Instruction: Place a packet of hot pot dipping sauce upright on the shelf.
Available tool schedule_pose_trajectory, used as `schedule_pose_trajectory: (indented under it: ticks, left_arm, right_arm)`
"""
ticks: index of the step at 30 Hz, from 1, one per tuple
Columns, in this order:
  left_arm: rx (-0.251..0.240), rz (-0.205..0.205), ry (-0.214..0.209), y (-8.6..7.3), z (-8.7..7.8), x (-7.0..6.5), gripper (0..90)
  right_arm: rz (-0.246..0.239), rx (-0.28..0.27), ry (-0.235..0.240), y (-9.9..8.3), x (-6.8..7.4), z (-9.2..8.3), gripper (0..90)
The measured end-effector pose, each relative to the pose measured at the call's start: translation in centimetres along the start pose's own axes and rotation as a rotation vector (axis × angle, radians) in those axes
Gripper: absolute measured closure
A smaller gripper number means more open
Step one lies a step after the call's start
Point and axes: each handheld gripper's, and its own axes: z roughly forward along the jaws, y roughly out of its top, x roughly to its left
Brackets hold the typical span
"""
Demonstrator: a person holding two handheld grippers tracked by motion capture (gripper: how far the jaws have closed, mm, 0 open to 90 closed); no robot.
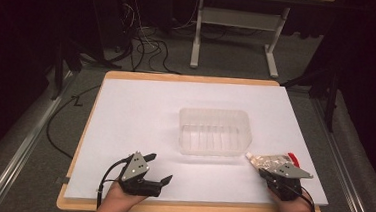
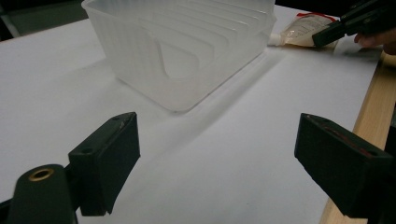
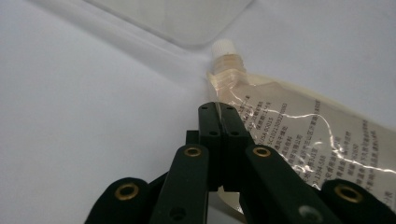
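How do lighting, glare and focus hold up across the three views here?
High view: bright white table sheet, dark surroundings, slightly soft. Left gripper view: near jaws blurred, clear bin sharper, soft shadow beside it. Right gripper view: glare streaks on the spouted pouch, its print legible; right gripper is closed at its edge.

A tub (image 1: 214,131) sits mid-table (image 1: 125,111). A pouch (image 1: 268,162) lies just right of its near corner (spout toward the tub). The left gripper (image 1: 160,169) is well left of the pouch, near the front edge.

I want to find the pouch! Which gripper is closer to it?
Right. The right gripper is shut on the pouch edge; the left gripper sits open, far across the table.
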Motion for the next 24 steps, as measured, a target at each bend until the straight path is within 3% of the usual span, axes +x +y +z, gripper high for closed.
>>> schedule_pose_trajectory:
  ticks: [9, 24]
  left_arm:
    - [-0.015, -0.017, 0.006, 0.0, -0.3, 0.2, 14.8]
    - [-0.014, -0.014, 0.013, 0.0, -0.2, 0.2, 14.9]
  right_arm:
    - [0.044, -0.096, 0.042, 0.2, -0.9, -1.8, 90.0]
    - [0.117, -0.302, -0.007, 0.9, -2.3, -5.5, 90.0]
